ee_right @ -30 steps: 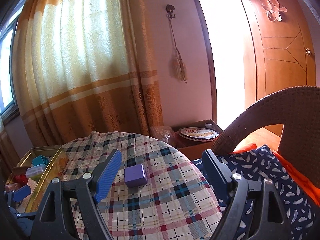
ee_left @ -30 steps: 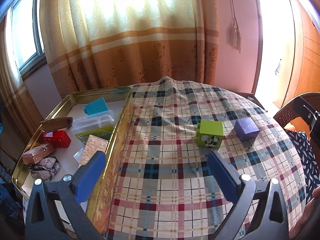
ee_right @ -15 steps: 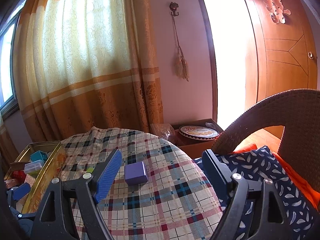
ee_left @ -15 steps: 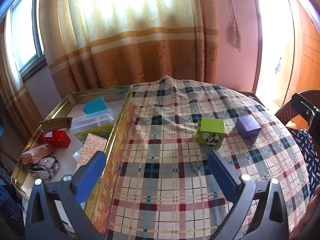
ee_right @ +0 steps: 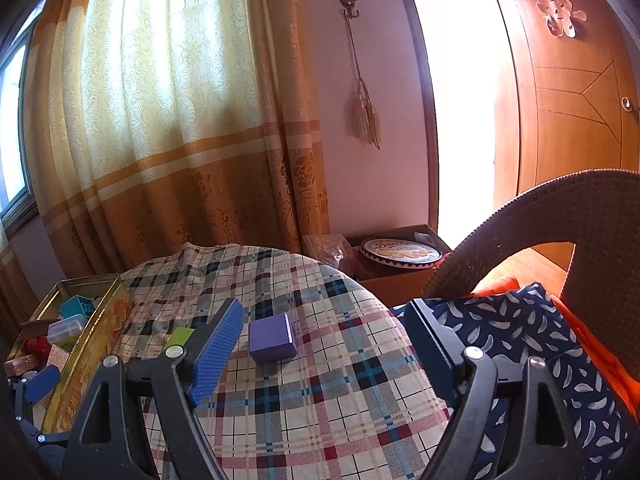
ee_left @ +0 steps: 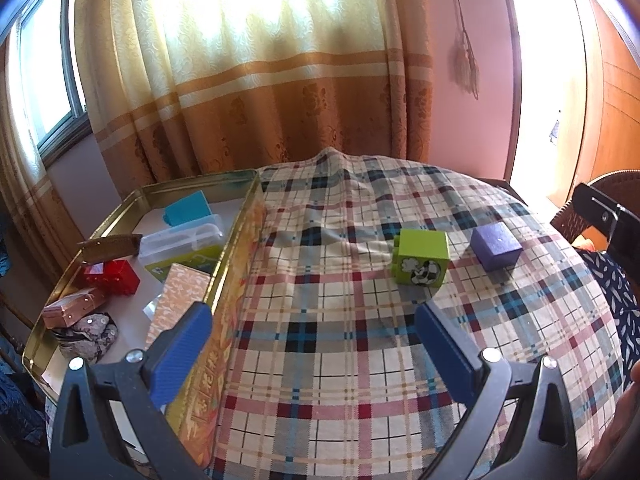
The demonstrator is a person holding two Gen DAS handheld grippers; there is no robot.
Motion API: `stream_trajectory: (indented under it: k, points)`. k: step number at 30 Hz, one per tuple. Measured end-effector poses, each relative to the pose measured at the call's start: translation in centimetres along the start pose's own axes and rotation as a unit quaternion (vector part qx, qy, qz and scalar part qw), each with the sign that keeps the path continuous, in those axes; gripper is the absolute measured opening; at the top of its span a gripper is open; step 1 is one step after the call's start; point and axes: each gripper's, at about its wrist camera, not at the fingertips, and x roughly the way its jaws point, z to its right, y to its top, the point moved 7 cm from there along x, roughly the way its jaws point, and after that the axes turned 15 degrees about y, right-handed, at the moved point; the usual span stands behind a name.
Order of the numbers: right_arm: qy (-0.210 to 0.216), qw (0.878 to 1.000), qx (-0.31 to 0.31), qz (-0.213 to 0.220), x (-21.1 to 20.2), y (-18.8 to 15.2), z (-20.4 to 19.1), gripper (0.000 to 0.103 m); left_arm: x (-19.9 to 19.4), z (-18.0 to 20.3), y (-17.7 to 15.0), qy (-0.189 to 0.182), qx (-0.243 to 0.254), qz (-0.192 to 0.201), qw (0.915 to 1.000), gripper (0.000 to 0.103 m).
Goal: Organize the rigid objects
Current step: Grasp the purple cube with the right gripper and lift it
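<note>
Both jaws wide apart, left gripper (ee_left: 312,344) empty, right gripper (ee_right: 324,340) empty

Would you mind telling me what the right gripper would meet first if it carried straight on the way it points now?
Most likely the purple box on the plaid tablecloth; the right gripper stands open, though depth is uncertain.

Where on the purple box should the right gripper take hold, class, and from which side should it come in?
Grip the purple box across its two flat, parallel side faces, probably coming in from the near side, angled down. It sits flat and alone on the plaid cloth, clear of the green cube, and the open right gripper looks wide enough to straddle it.
</note>
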Motion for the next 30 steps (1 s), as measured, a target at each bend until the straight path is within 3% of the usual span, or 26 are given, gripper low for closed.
stream_trajectory:
  k: [6,14,23,26,30]
  points:
    - [0.005,0.999,0.001,-0.036,1.5,-0.5,-0.1,0.084,-0.1,1.1,-0.1,-0.003,0.020,-0.003,0.9998,0.102]
    - [0.053,0.987,0.051,-0.146,6.8,-2.2,0.3,0.082,0.2,1.5,-0.3,-0.001,0.030,-0.010,0.9995,0.102]
    - [0.067,0.977,0.001,-0.204,10.4,-2.9,-2.0,0.080,0.6,1.4,-0.5,-0.002,0.030,-0.023,0.9993,0.102]
    - [0.069,0.973,-0.008,-0.222,11.3,-3.5,-2.7,0.065,0.8,1.6,-0.6,-0.002,0.034,-0.028,0.9990,0.102]
    - [0.061,0.969,-0.016,-0.239,12.2,-4.1,-3.1,0.062,1.0,1.7,-0.6,-0.001,0.035,-0.033,0.9988,0.102]
